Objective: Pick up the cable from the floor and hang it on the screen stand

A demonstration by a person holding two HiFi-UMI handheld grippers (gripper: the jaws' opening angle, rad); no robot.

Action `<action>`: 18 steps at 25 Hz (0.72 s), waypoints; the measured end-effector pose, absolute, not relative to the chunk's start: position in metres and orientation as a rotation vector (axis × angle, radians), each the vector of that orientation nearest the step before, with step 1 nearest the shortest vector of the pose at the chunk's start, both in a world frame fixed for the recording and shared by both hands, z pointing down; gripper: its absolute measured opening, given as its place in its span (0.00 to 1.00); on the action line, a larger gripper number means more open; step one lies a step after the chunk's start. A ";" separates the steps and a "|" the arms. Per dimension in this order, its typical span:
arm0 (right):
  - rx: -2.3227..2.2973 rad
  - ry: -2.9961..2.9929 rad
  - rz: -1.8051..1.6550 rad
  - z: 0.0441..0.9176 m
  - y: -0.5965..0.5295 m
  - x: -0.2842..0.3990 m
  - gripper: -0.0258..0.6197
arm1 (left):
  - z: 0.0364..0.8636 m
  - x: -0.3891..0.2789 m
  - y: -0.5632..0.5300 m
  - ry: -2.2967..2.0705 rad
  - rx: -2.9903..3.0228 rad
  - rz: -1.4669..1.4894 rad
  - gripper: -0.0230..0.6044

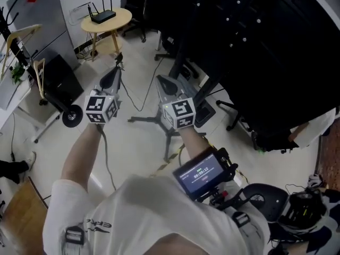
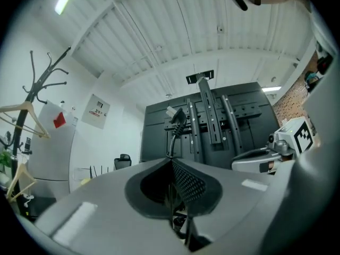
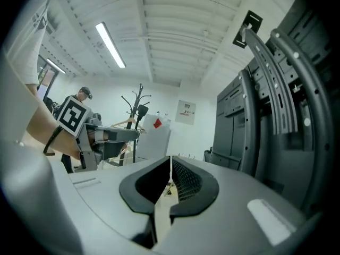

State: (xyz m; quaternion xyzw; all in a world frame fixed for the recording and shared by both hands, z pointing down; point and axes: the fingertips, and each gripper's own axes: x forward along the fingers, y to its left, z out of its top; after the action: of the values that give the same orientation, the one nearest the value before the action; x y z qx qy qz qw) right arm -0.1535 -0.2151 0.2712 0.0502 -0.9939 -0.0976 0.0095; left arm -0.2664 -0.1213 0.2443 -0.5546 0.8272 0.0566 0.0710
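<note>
L tongs (image 2: 171, 160) clamp the thin black cable (image 2: 175, 125) just below its plug. R tongs (image 3: 170, 158) look pinched on its other run, so it sags between them, off the floor (image 1: 143, 142), facing the black metal screen stand (image 2: 212, 118) I'd hang it on.

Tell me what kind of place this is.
Likely an office or lab room: a big screen stand, a router on a small round table, and a coat rack with hangers.
</note>
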 end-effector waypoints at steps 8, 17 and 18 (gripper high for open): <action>0.122 -3.167 -0.410 0.212 -0.215 -0.128 0.08 | 0.170 -0.237 -0.126 2.411 -1.625 0.184 0.04; 0.016 -3.137 -0.414 0.235 -0.201 -0.116 0.10 | 0.104 -0.186 -0.152 2.265 -1.752 0.135 0.04; 0.007 -3.131 -0.407 0.238 -0.201 -0.116 0.11 | 0.092 -0.181 -0.155 2.245 -1.769 0.134 0.04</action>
State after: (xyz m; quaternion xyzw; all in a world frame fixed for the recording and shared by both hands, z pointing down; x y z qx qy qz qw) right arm -0.1163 -0.2006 0.2382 0.0021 -0.9916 -0.1289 -0.0079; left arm -0.1808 -0.1548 0.0925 -0.6122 0.7769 0.0465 0.1397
